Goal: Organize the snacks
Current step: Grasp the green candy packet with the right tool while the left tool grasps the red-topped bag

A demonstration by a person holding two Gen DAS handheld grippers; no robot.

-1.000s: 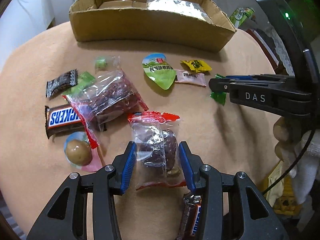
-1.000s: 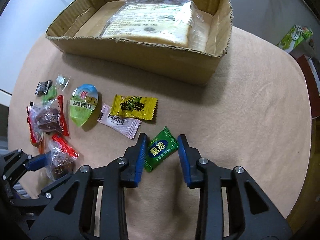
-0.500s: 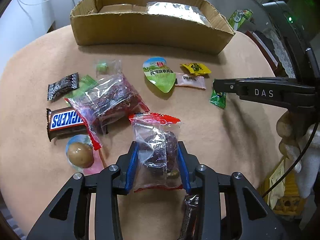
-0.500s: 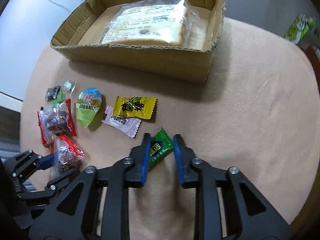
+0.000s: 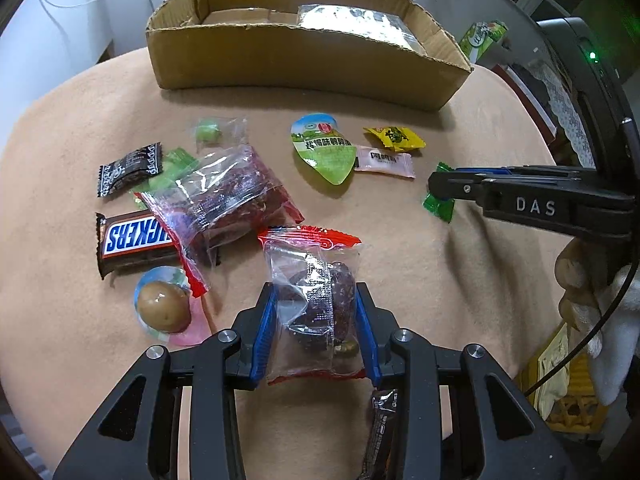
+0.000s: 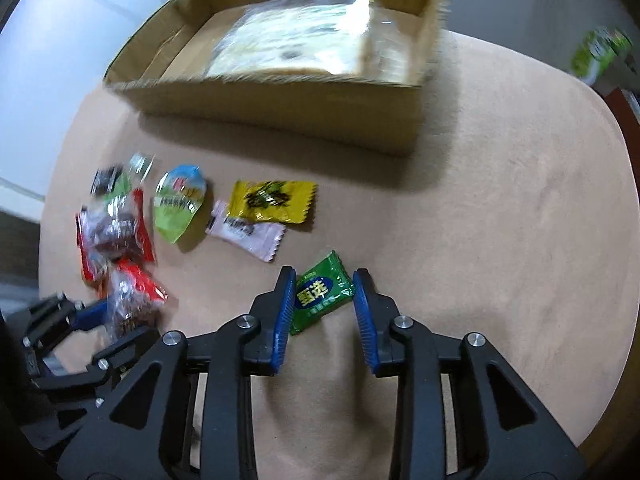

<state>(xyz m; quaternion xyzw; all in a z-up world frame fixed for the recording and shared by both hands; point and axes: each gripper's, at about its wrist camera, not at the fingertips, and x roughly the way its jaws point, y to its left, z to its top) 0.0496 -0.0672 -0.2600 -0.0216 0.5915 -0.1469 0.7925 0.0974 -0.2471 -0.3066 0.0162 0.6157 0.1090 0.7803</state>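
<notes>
My left gripper (image 5: 315,300) is shut on a clear, red-edged packet of dark dried fruit (image 5: 316,276) lying on the tan table (image 5: 480,280); both blue pads press its sides. A small green candy (image 6: 322,298) lies between the fingers of my right gripper (image 6: 324,276), whose jaws are opening. The left pad touches the candy and the right pad stands just off it. From the left wrist view the right gripper (image 5: 440,184) comes in side-on over the green candy (image 5: 438,208). At the back stands a cardboard box (image 5: 304,64) holding a clear bag (image 6: 296,40).
Loose snacks lie left of centre: a Snickers bar (image 5: 136,238), a larger dried-fruit packet (image 5: 224,196), a black candy (image 5: 130,168), a green jelly cup (image 5: 326,152), yellow (image 5: 394,138) and pink (image 5: 384,162) candies. A dark bar (image 5: 380,420) lies under my left gripper.
The left jaws closed onto the dried-fruit packet and stayed there. The right jaws narrowed around the green candy, then widened again, and the right gripper shifted slightly.
</notes>
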